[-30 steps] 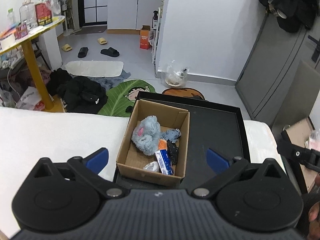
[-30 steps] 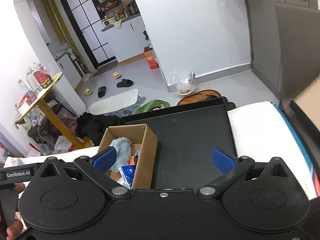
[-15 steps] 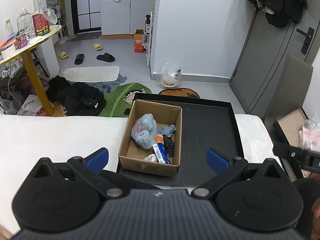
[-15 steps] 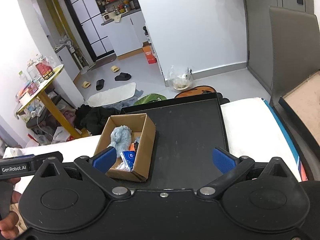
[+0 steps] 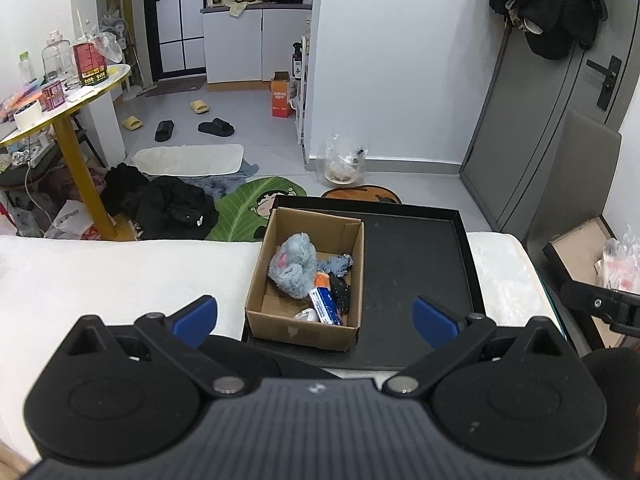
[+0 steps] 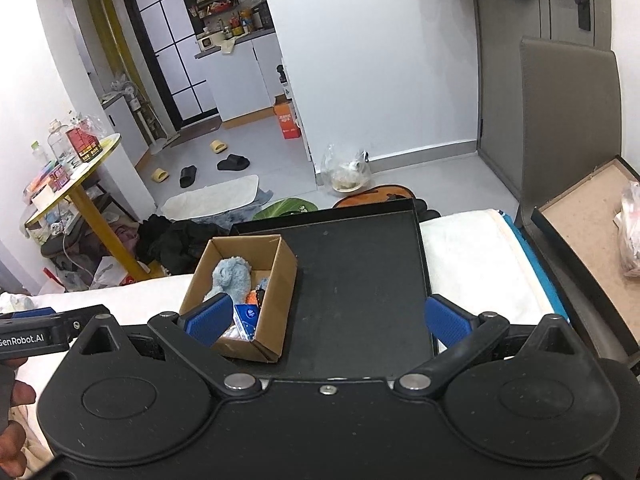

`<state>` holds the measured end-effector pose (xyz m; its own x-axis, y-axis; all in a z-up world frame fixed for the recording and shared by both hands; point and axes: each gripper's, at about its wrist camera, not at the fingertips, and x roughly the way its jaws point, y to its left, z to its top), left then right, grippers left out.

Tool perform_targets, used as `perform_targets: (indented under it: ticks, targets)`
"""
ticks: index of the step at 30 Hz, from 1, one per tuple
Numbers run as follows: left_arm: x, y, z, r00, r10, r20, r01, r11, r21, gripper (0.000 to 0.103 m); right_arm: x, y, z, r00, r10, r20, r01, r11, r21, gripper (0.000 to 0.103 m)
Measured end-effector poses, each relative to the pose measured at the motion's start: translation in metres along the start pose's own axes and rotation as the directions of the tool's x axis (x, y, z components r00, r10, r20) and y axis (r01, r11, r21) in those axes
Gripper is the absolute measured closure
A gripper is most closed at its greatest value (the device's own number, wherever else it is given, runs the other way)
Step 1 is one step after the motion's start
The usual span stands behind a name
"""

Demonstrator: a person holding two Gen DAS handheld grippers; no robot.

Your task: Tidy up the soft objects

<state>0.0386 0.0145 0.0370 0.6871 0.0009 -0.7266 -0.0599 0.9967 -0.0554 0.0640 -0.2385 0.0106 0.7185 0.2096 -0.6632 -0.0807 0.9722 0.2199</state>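
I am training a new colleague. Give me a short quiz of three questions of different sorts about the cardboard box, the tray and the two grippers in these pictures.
1. True or false: the cardboard box stands inside the black tray.
2. Which item in the box is the largest? A) the grey-blue plush toy B) the blue-and-white packet C) the small black item
3. Fill in: the left gripper and the right gripper both have their fingers ____.

Key: 1 true; 2 A; 3 open, with nothing held between them.
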Motion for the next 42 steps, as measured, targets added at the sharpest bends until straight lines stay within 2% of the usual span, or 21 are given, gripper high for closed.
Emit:
perform_targets:
  ticks: [8,16,42]
  targets:
    - [-0.006,-0.006,-0.007,1.0,0.006,0.008,-0.006,1.0,0.007,0.0,-0.005,-0.002,-0.006,1.0,0.007,-0.003,-0.008,0.999,-0.047,0.0]
    - [-0.015,-0.013,-0.009,1.0,0.005,0.029,-0.006,1.0,0.015,0.0,-0.017,-0.001,-0.007,0.999,0.033,0.017,-0.032,0.998,-0.058,0.0]
    - [-0.024,-0.014,-0.016,1.0,0.002,0.03,-0.002,1.0,0.006,0.0,-0.022,0.002,-0.008,0.999,0.031,0.009,-0.03,0.996,-0.086,0.0]
